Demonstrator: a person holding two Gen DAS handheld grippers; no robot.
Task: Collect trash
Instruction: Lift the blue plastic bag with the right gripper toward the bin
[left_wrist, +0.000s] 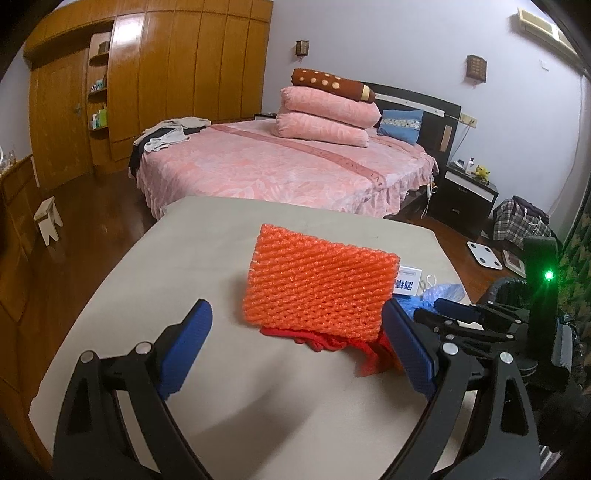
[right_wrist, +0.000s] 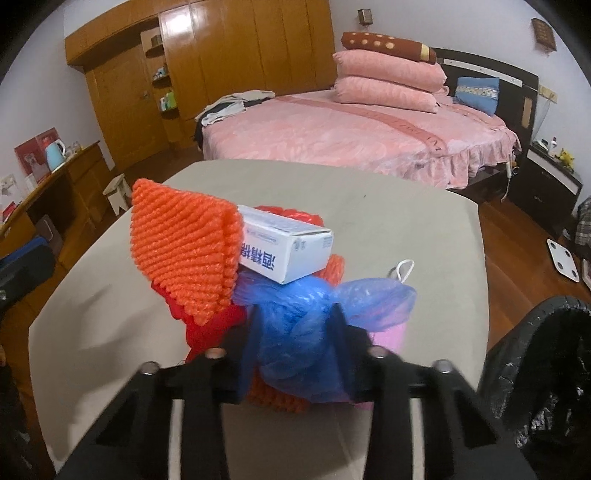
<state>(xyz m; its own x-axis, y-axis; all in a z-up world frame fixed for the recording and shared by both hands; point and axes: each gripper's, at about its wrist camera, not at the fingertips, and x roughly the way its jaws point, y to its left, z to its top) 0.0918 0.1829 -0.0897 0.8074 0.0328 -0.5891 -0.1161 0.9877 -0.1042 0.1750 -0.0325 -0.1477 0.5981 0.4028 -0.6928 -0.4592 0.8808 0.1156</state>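
Where the beige table runs bare toward its far edge, there is open room; the left half of the top is clear as well, and so is the near strip under the left gripper. Trash sits heaped right of centre: an orange foam net standing tilted, a red mesh scrap under it, a white printed box lying on the pile, and a crumpled blue plastic bag at the near side, with a white loop poking up behind it.

Right gripper: no earlier picture to compare; its jaws are pressed together, pinching the blue plastic bag, the film bunched between the black fingers. A pink bit shows just beside the bag.

Left gripper: jaws spread wide, blue pads either side of the foam net's near edge, the right pad close to the net, contact not clear; the left pad well apart.

Off the table's right edge stands a bin lined with a black bag, near the pile. Beyond the far edge: a pink-covered bed, a wooden wardrobe and bare wooden floor with a small stool.
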